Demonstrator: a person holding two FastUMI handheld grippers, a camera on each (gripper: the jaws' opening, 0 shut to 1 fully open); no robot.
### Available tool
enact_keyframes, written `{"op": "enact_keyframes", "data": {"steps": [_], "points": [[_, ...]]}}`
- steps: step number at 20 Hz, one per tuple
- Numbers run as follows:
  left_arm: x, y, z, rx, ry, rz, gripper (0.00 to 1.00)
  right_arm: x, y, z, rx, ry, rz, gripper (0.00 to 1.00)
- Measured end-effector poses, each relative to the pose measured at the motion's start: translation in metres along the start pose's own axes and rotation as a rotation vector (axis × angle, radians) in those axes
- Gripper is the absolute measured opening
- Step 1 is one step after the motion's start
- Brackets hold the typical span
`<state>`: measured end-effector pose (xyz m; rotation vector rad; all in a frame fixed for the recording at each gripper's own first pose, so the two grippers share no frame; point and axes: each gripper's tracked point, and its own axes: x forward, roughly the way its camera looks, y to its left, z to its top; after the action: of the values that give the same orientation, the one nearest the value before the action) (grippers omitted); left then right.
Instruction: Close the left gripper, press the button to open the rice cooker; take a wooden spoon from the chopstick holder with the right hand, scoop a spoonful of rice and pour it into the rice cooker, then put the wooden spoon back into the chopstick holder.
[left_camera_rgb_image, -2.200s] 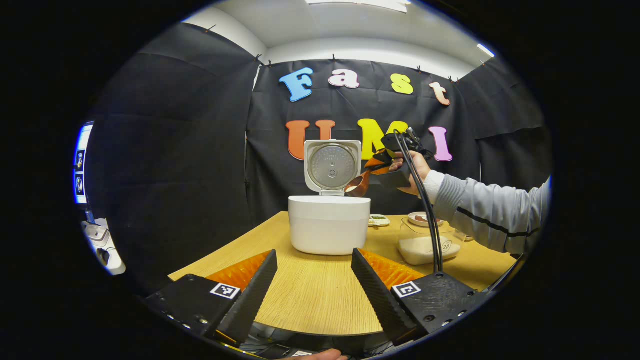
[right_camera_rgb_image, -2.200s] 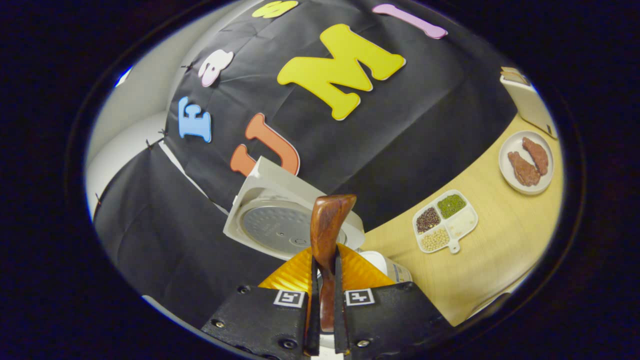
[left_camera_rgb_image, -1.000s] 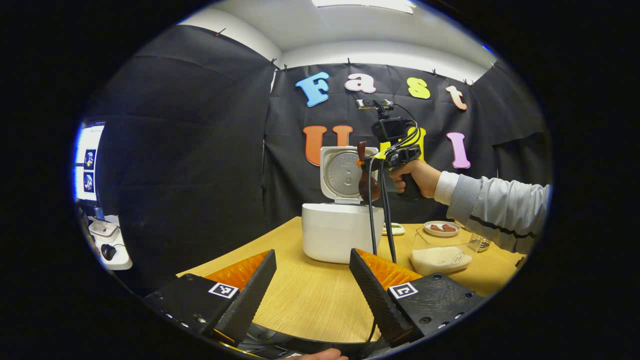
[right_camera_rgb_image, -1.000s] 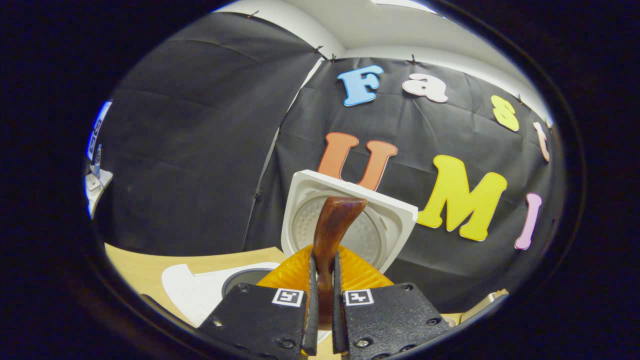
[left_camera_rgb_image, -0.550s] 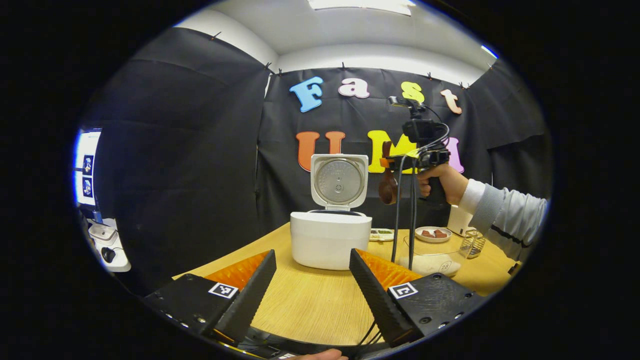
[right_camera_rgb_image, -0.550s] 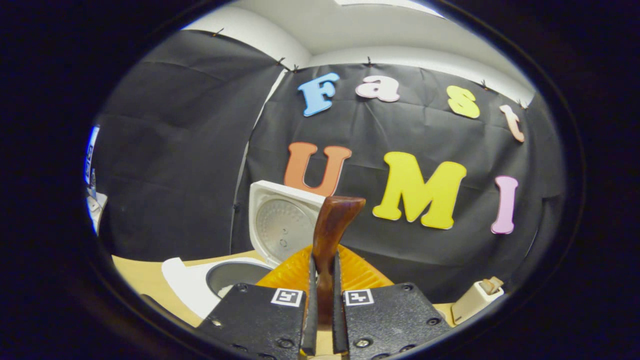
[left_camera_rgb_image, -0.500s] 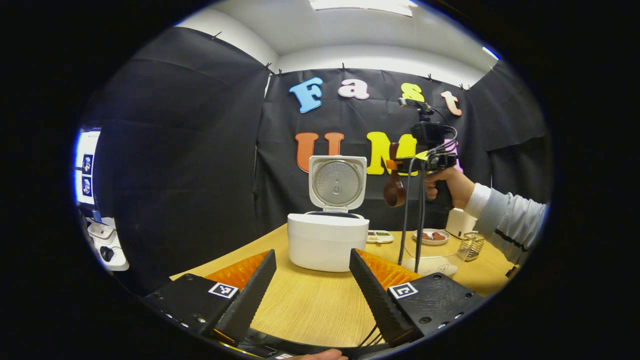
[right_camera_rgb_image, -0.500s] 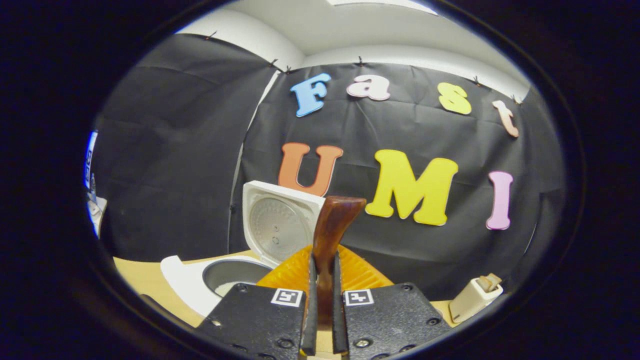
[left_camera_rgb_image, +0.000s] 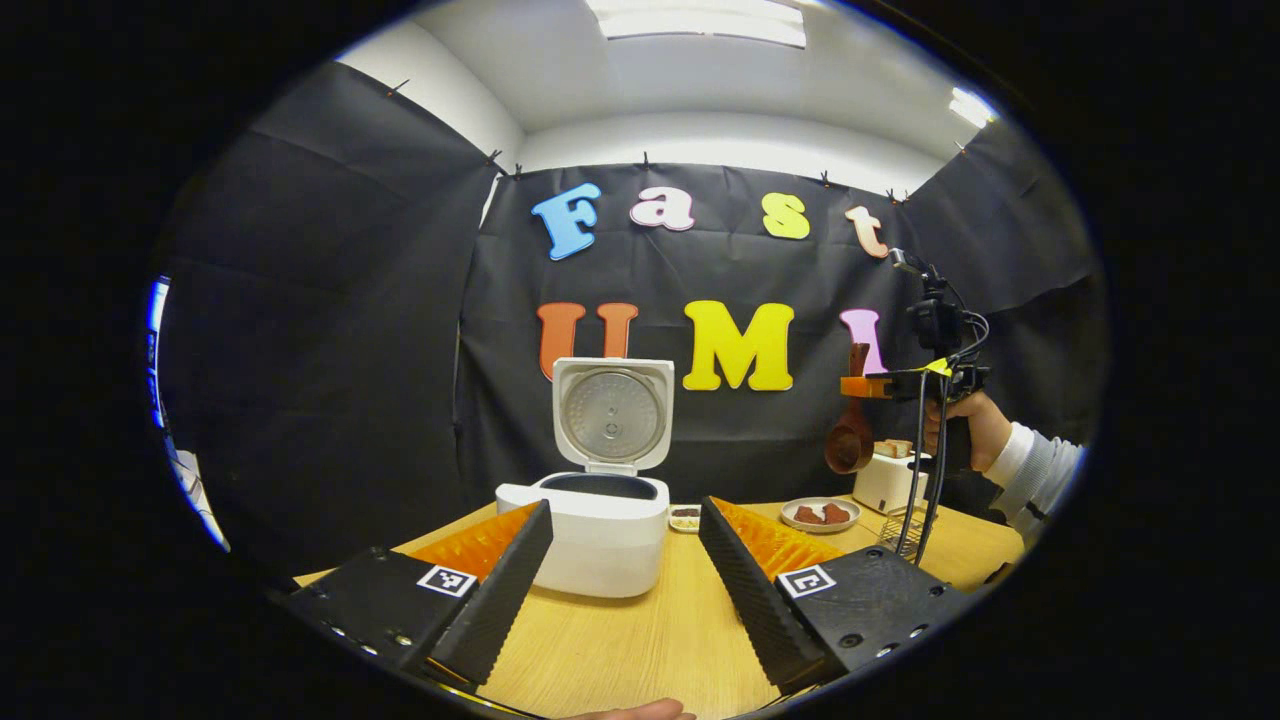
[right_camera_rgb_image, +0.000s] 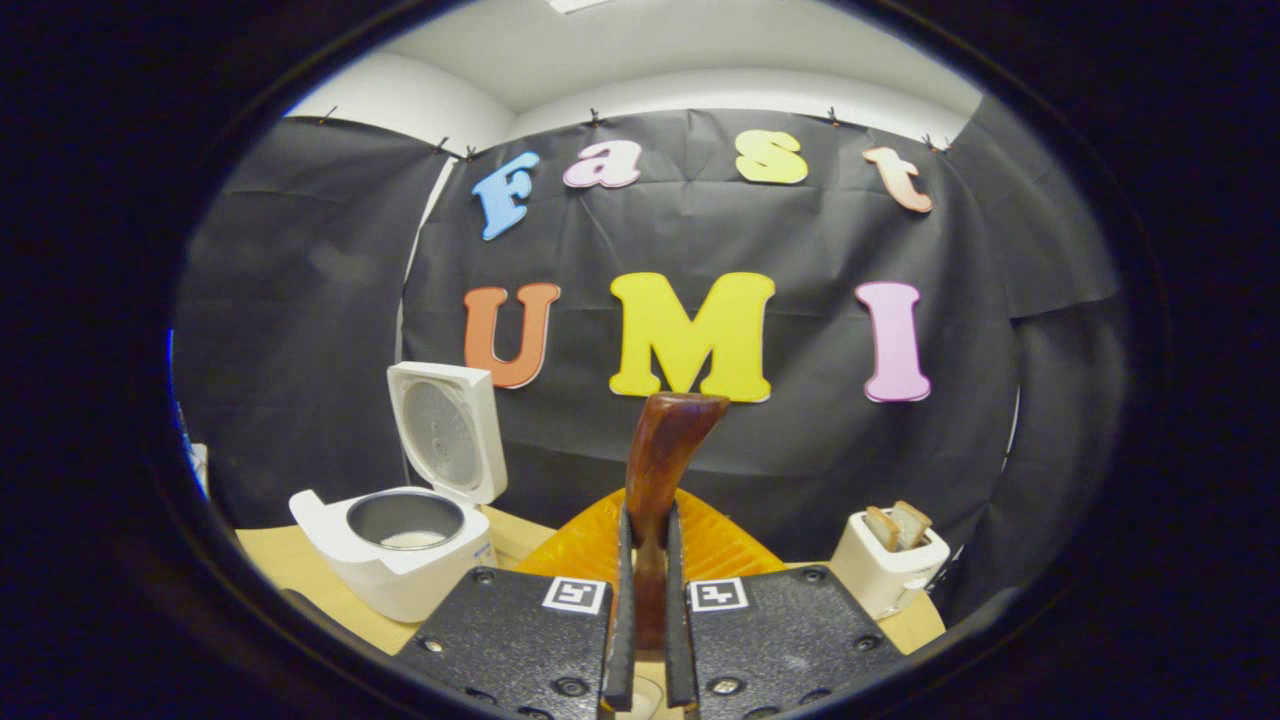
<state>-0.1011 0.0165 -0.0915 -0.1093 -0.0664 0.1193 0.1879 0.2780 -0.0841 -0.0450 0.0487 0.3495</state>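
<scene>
— Right tool (right_camera_rgb_image: 642, 600): what has it got?
— Its two fingers are pinched tight on the spoon (right_camera_rgb_image: 660, 470). The handle sticks up between them.
— Where is that tool in the left gripper view?
— Far off on the right, up in the air (left_camera_rgb_image: 868, 385). A hand (left_camera_rgb_image: 962, 425) holds it. The spoon (left_camera_rgb_image: 851, 435) hangs bowl-down above the surface (left_camera_rgb_image: 640, 650), near the toaster (left_camera_rgb_image: 886, 478).
— And the left tool (left_camera_rgb_image: 625, 570)?
— Wide open, holding nothing. It is low over the surface.
— Where is the cooker (left_camera_rgb_image: 598, 530)?
— On the surface, right past the left tool's fingers. Its lid (left_camera_rgb_image: 612, 412) stands straight up. In the right gripper view the cooker (right_camera_rgb_image: 395, 555) is off to the left, and some white rice (right_camera_rgb_image: 412, 538) lies in the pot.
— What else is there?
— A plate (left_camera_rgb_image: 820, 514) with brown bits, and a wire holder (left_camera_rgb_image: 900, 525) just beside the toaster.
</scene>
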Motion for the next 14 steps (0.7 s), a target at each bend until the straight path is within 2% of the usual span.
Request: {"op": "enact_keyframes", "data": {"steps": [5, 10, 14], "points": [[0.01, -0.032, -0.002, 0.039, 0.017, -0.05, 0.94, -0.031, -0.063, -0.009, -0.007, -0.01, -0.072, 0.17], [0.016, -0.053, -0.01, 0.029, 0.036, -0.063, 0.94, -0.041, -0.094, -0.03, -0.006, 0.007, -0.093, 0.17], [0.022, -0.068, -0.021, 0.032, 0.059, -0.083, 0.94, -0.04, -0.131, -0.055, 0.014, 0.013, -0.165, 0.19]]}}
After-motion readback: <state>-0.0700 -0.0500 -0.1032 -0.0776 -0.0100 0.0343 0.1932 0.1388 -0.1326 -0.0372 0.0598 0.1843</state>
